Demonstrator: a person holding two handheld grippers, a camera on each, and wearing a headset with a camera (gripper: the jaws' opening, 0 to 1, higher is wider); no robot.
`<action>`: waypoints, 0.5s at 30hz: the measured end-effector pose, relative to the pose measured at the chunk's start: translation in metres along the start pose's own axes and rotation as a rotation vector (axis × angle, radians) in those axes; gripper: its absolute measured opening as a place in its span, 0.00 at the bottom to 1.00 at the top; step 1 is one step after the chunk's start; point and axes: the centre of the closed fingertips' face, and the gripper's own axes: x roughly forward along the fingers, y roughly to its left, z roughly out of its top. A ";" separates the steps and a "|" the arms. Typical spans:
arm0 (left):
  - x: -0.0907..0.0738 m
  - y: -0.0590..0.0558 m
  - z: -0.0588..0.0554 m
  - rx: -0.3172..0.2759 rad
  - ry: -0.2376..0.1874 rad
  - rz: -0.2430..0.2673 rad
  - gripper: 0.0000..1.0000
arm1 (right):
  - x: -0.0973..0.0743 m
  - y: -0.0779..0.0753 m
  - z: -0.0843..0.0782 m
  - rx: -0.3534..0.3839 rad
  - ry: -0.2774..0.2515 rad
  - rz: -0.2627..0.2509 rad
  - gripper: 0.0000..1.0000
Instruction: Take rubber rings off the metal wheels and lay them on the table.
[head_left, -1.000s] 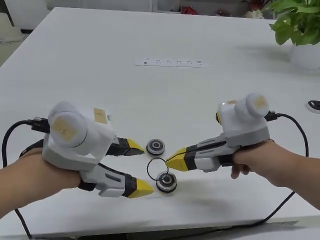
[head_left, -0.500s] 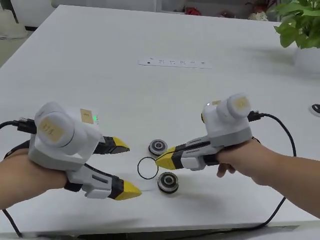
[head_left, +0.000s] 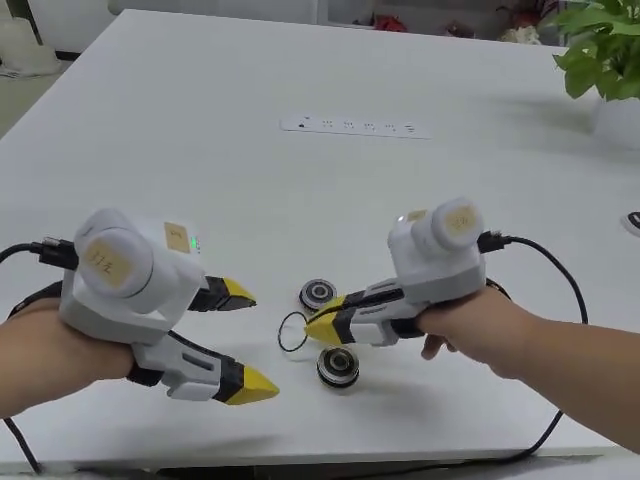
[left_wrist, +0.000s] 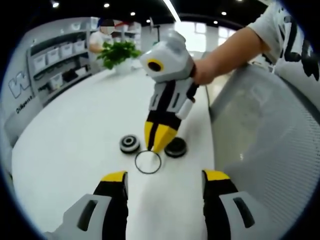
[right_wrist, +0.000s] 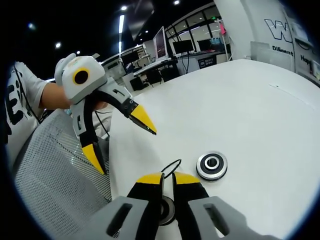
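Head view, looking down on a white surface (head_left: 200, 150). The right claw (head_left: 320, 327), yellow-tipped and held in the person's right hand (head_left: 470, 330), has its jaws pressed together on the edge of a thin black rubber ring (head_left: 281, 333). The ring sticks out from the tip toward the left claw and is clear of both wheels; it is not clear whether its free edge touches the surface. Two small metal wheels lie flat on either side of the tip: the far wheel (head_left: 318, 293) just beyond it, the near wheel (head_left: 338, 366) just on the person's side. The left claw (head_left: 248, 340), in the left hand (head_left: 40, 350), has its jaws spread wide with nothing between them, its tips near the ring but apart from it. Farther out, a white power strip (head_left: 355, 127) lies mid-surface, and a green plant (head_left: 600, 40) stands at the far right corner.

Left gripper view: the left claw (left_wrist: 165, 177) frames a wide gap. Just ahead, the ring (left_wrist: 148, 173) shows as a full circle under the right claw (left_wrist: 159, 142), with the far wheel (left_wrist: 130, 144) and near wheel (left_wrist: 176, 147) on either side.

Right gripper view: the right claw (right_wrist: 168, 179) pinches the ring (right_wrist: 177, 162), whose loop rises from between the tips. The far wheel (right_wrist: 212, 166) lies just beside them, the near wheel (right_wrist: 165, 210) is partly hidden beneath the jaws, and the open-jawed left claw (right_wrist: 123, 142) is beyond.
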 end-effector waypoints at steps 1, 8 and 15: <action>0.000 0.000 0.000 0.000 0.001 -0.001 0.61 | 0.000 0.000 0.000 -0.003 0.002 -0.001 0.04; 0.000 -0.001 0.000 0.002 0.009 -0.009 0.61 | -0.005 -0.003 -0.001 -0.003 -0.002 -0.012 0.12; 0.001 0.000 0.003 0.014 0.014 -0.012 0.61 | -0.016 -0.003 0.003 -0.005 -0.022 -0.021 0.16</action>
